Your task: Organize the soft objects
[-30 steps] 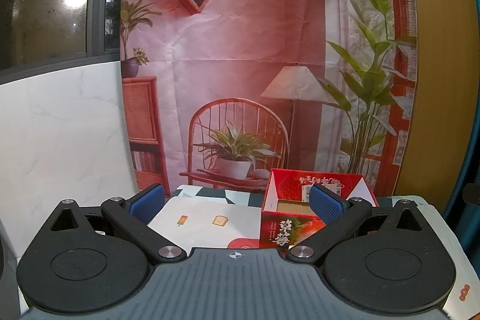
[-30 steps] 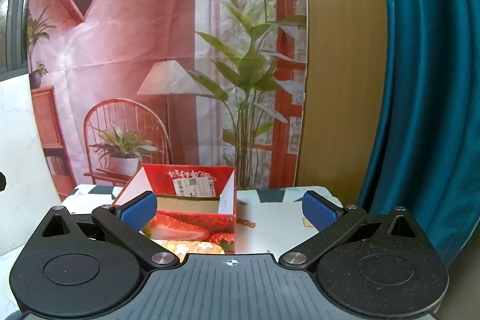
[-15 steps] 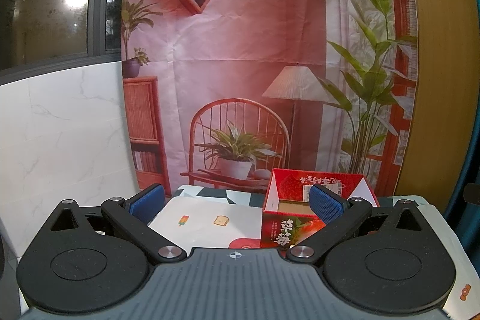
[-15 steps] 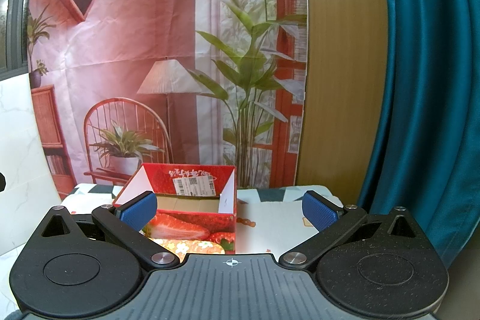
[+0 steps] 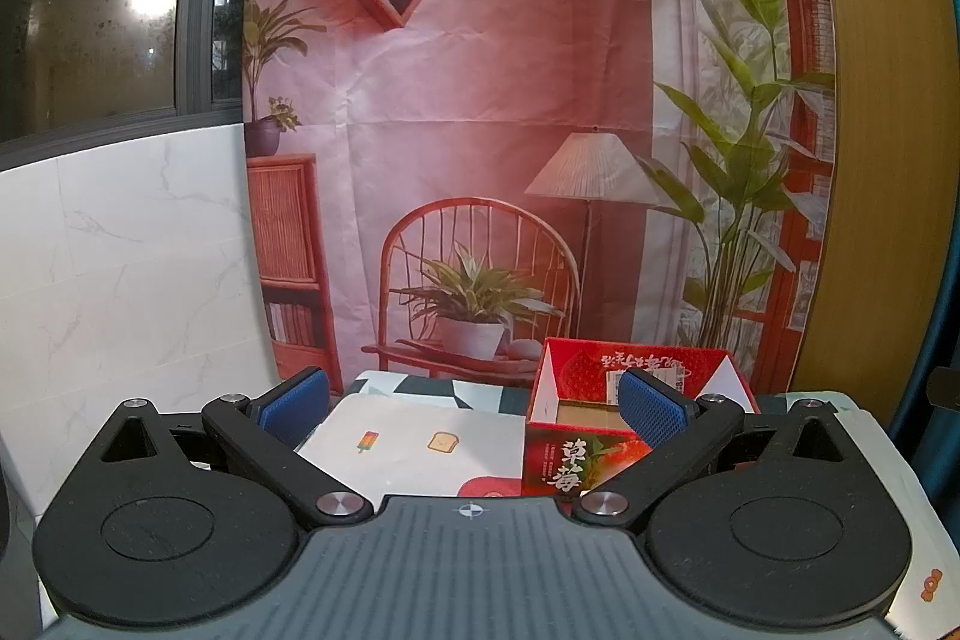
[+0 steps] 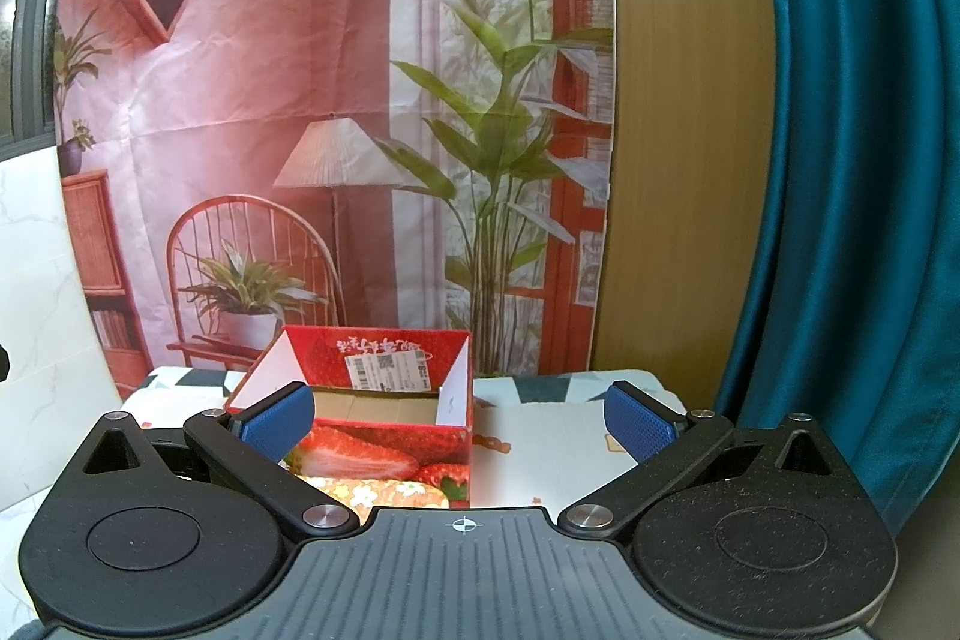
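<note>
An open red strawberry-print cardboard box [image 5: 573, 451] stands on the table, right of centre in the left wrist view and left of centre in the right wrist view [image 6: 384, 442]; its inside looks empty. A soft piece with a yellow flower print [image 6: 375, 493] lies in front of the box, partly hidden by the right gripper body. My left gripper [image 5: 474, 403] is open and empty, held back from the box. My right gripper [image 6: 459, 415] is open and empty, also short of the box.
The table carries a white cloth with small food prints [image 5: 420, 436]. A printed backdrop of a room [image 5: 480, 100] hangs behind it. A white marble wall [image 5: 120, 250] is at left, a wooden panel [image 6: 678, 130] and teal curtain [image 6: 852, 160] at right.
</note>
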Demonstrator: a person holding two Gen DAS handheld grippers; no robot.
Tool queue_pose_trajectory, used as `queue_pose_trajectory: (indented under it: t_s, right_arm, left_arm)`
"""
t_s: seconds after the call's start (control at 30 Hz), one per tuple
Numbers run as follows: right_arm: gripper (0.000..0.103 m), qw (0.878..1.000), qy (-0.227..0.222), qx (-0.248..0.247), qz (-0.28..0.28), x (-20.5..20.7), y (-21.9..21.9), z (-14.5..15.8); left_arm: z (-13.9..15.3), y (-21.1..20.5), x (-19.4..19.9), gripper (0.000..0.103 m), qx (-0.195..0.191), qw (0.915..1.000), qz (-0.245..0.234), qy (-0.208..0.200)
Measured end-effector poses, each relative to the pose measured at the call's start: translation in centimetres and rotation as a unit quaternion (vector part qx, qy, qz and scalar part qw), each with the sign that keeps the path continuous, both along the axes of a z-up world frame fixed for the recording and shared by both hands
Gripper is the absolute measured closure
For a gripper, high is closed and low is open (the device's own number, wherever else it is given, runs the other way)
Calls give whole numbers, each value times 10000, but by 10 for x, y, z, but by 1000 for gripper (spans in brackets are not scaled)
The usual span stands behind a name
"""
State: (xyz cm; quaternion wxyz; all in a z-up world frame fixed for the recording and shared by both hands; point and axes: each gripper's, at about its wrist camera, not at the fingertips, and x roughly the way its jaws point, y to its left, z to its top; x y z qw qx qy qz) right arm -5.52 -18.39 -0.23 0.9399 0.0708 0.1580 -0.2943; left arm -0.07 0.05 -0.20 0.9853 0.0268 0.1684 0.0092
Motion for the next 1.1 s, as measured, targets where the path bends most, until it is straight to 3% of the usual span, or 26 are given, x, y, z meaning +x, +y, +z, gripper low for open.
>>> queue_pose_trajectory:
  t_s: [1.1]
  right_arm:
    - [0, 10000, 3, 30, 18, 0, -2, 0]
  left_arm:
    - [-1, 3, 0, 0, -16, 10000, 5, 45]
